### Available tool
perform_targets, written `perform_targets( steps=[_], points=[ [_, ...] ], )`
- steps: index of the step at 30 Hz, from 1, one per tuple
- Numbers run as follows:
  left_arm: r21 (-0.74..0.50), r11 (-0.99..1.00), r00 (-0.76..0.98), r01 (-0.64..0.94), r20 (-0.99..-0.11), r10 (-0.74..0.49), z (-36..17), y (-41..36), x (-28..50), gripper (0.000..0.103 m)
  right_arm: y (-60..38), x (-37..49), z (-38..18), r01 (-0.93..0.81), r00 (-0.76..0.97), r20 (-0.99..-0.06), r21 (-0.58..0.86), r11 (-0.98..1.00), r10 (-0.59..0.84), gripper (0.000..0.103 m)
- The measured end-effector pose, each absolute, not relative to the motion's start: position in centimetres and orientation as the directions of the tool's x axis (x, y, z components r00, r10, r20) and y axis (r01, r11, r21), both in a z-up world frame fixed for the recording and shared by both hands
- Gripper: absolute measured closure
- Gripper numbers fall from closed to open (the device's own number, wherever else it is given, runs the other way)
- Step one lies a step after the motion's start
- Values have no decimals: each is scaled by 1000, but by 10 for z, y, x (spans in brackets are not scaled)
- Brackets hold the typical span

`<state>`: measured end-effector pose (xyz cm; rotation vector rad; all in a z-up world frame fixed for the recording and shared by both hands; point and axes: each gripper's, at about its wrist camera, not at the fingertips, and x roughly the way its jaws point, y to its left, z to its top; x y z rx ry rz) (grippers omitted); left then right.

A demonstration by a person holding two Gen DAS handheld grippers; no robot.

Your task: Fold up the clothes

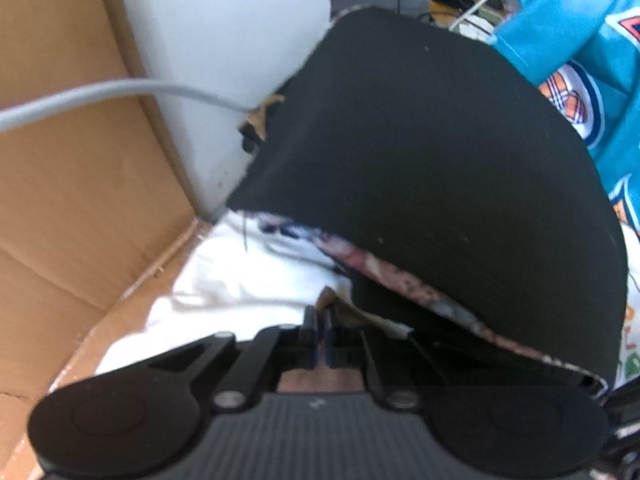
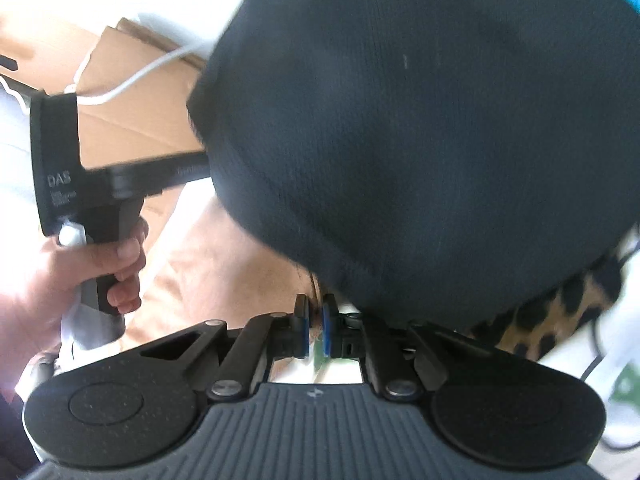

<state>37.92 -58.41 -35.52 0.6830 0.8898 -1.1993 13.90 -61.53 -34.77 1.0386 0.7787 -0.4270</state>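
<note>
Two hand-held claws lift a black garment (image 1: 432,168) with a leopard-print lining above a white sheet (image 1: 224,280) during a folding task. The left claw (image 1: 322,332) is closed, its jaws pinching the garment's lower hem, where a tan scrap of the lining shows between them. The right claw (image 2: 315,326) is likewise closed on a thin edge of the same garment, which drapes up and to the right of it, the spotted lining (image 2: 560,312) hanging below. A person's hand (image 2: 72,276) grips the handle of the left tool in the right wrist view. Cardboard (image 1: 80,184) lies along the sheet's left edge, and a teal printed jersey (image 1: 580,40) sits beyond the garment at far right.
</note>
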Motion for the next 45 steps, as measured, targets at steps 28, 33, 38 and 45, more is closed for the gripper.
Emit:
perform_targets(
  steps=[28,33,38,45],
  points=[
    [-90,374,141,923,-826,-545,-353,-509,390,93,-563,172,-329,456,697,-713,358,814,-77,86],
    [-95,429,175,898,-818,-548,-364,-522,392,93,-576,144,-352,509,613,-781,276,815,-119,87],
    [-80,436,196,896,-811,-552,-364,-540,391,92,-577,137,-350,513,592,-792,231,827,-146,91],
    [-72,476,247,877,-781,-574,-345,-531,384,65,-574,122,-330,510,634,-758,261,820,-153,86]
  ],
)
